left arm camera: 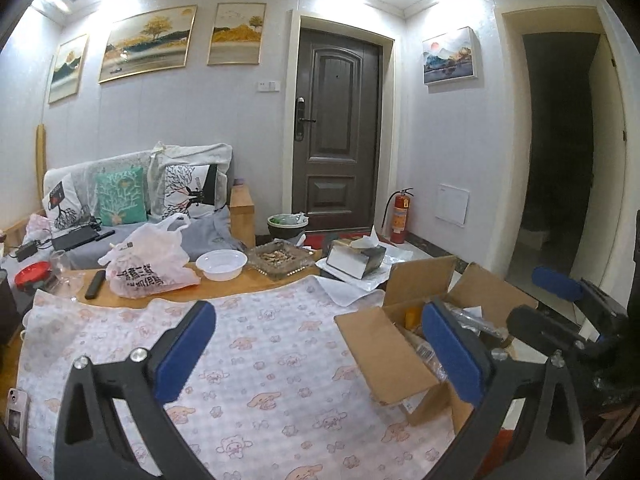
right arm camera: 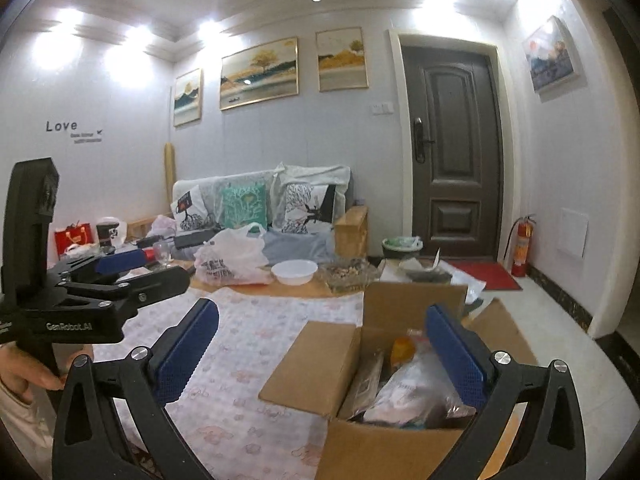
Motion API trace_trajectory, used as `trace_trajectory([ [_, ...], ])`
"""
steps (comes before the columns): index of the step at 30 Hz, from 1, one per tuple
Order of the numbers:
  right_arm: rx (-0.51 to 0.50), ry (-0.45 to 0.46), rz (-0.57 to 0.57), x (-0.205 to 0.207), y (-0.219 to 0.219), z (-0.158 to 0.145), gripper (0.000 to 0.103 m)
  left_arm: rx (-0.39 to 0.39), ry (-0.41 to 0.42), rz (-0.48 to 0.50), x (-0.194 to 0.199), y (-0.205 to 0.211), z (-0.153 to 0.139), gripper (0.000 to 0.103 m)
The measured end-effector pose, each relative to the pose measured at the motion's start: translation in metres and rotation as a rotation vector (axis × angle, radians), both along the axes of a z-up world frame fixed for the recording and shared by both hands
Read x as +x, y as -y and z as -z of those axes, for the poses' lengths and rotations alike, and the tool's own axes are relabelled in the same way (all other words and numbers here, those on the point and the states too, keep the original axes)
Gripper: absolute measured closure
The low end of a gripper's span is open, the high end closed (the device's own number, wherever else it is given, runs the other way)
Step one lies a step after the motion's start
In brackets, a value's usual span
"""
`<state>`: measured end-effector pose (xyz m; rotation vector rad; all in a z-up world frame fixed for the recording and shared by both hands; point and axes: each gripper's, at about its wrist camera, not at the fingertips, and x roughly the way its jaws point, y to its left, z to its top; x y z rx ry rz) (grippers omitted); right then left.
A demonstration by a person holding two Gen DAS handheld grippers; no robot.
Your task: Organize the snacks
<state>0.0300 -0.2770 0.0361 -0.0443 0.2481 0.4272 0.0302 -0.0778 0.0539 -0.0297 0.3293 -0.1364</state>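
An open cardboard box [right arm camera: 320, 364] stands at the right end of the table with its flaps up; it also shows in the left wrist view [left arm camera: 384, 352]. Inside lie snack packets, among them a pale plastic bag [right arm camera: 412, 388] and an orange packet [right arm camera: 402, 350]. My right gripper [right arm camera: 322, 344] is open and empty, held above the box's near left corner. My left gripper [left arm camera: 320, 344] is open and empty over the patterned tablecloth [left arm camera: 256, 352], left of the box. Each gripper shows in the other's view, the left [right arm camera: 120, 268] and the right [left arm camera: 560, 292].
At the table's far edge stand a white plastic shopping bag [left arm camera: 152, 260], a white bowl [left arm camera: 221, 264], a glass tray of shells [left arm camera: 280, 260], a tissue box [left arm camera: 352, 258], a remote [left arm camera: 95, 283] and a glass [left arm camera: 62, 264]. A phone [left arm camera: 16, 416] lies front left. A sofa stands behind.
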Motion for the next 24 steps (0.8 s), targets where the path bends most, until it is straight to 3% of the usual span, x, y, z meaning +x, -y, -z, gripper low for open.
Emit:
trace_trajectory([
  [24, -0.008, -0.016, 0.018, 0.0019, -0.0028, 0.0062, 0.000, -0.018, -0.014, 0.001, 0.0039, 0.0006, 0.0052, 0.001],
])
